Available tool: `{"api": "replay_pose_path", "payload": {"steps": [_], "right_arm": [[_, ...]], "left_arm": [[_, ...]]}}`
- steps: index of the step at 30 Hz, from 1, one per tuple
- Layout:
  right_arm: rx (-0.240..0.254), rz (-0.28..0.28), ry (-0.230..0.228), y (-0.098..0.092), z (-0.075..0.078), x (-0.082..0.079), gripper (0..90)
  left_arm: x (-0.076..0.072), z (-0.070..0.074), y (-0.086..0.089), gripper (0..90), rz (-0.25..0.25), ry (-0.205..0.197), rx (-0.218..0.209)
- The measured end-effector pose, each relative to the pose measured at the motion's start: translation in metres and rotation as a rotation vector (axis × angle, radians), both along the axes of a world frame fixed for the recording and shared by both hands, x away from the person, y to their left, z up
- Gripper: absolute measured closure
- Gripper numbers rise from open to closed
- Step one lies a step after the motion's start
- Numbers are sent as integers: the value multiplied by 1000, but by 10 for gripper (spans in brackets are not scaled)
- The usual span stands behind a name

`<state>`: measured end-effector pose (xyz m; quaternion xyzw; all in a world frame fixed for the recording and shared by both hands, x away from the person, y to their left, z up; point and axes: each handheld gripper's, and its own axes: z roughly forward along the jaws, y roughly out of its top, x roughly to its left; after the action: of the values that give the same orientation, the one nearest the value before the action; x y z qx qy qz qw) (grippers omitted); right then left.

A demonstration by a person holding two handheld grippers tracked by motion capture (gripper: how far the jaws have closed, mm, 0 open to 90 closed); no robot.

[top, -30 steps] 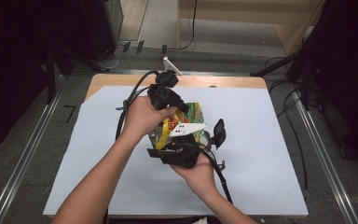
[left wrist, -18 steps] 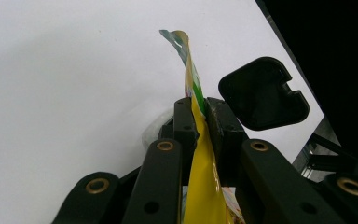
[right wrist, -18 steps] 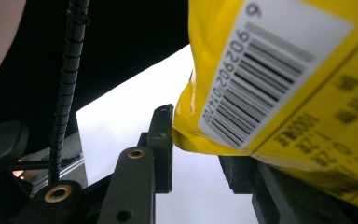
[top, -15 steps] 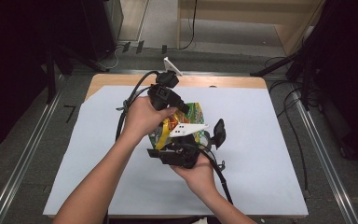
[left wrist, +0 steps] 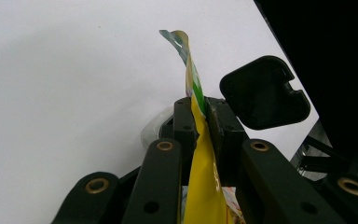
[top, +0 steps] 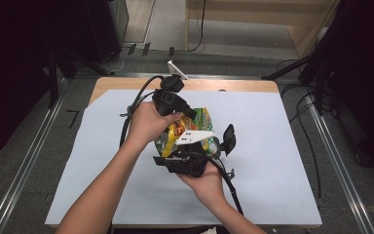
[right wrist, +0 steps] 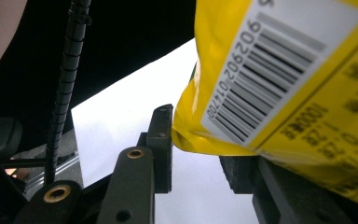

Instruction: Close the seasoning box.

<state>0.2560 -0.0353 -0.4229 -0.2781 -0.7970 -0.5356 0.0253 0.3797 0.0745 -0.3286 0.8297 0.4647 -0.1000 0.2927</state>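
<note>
- A yellow snack bag (top: 195, 127) is being held up over the middle of the white sheet (top: 282, 161) that is covering the table, between the person's two hands.
- The left gripper (top: 187, 113) is coming at the bag from the far left side; in the left gripper view its two black jaws are standing narrow and pinching a thin edge of the bag (left wrist: 200, 154) flat between the pads, with the sealed tip sticking up past them.
- The right gripper (top: 197, 155) is sitting at the near side of the bag, cradled in the right hand (top: 204, 183).
- In the right gripper view its jaws are standing partly apart, and a puffed corner of the bag (right wrist: 279, 93), with a barcode on a white label, is lying between them. It is touching the left-hand pad, but I cannot tell whether the other pad is pressing on it.
- The left hand (top: 148, 122) is wrapping around the left gripper's body, with its black cable (top: 131, 109) looping away to the far left.
</note>
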Motion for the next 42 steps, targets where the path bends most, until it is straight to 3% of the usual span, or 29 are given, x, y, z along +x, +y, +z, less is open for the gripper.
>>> {"api": "replay_pose_path", "payload": {"steps": [5, 42], "right_arm": [[8, -19, -13, 1, -2, -3, 686], [-2, -5, -16, 0, 0, -1, 690]], "left_arm": [[-1, 0, -1, 829, -5, -3, 3], [-5, 4, -6, 829, -9, -22, 21]]}}
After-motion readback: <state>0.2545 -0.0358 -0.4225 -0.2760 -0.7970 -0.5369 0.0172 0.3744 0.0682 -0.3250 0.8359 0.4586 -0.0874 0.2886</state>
